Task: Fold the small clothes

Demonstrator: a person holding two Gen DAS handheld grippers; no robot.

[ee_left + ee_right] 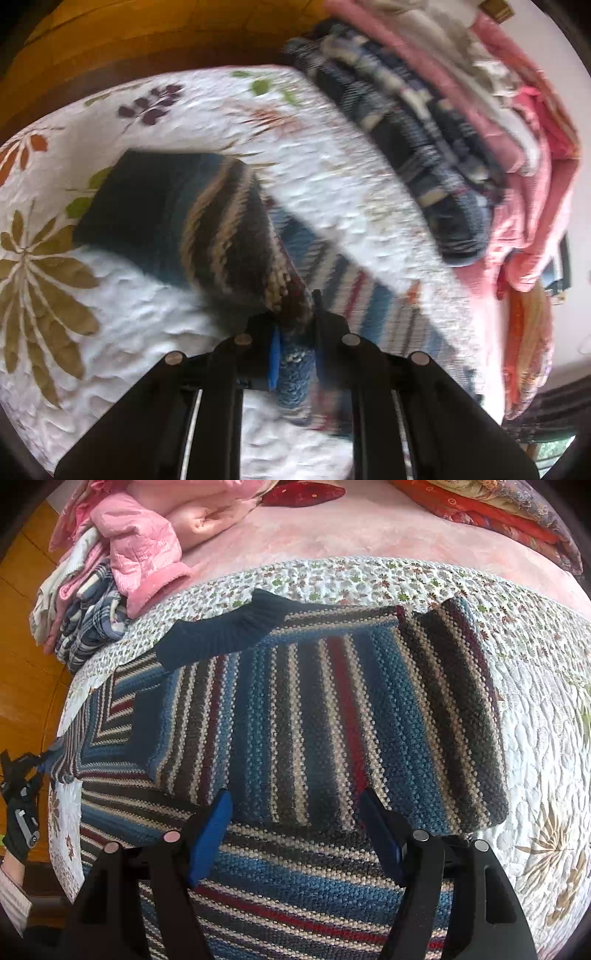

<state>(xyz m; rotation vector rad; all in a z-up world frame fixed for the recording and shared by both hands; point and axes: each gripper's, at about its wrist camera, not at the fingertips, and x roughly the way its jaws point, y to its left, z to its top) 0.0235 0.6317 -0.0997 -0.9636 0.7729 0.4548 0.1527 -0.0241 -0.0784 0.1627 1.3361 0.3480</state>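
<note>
A striped knit sweater (314,709) in blue, grey, cream and red lies spread on the floral quilt (546,738). One sleeve is folded across its body, ending in a dark blue ribbed cuff (221,635). My right gripper (295,812) hovers open just above the sweater's middle, nothing between its blue pads (210,830). My left gripper (295,332) is shut on an edge of the sweater (221,221), which is bunched between its fingers; this view is blurred. The left gripper (22,775) also shows at the bed's left side, pinching the sweater's corner.
A pile of clothes (110,572), with a pink padded jacket and a blue plaid garment (424,155), sits at the quilt's far left corner. Behind it lie a pink sheet (369,528) and red-orange bedding (498,509). Wooden floor (147,37) borders the bed.
</note>
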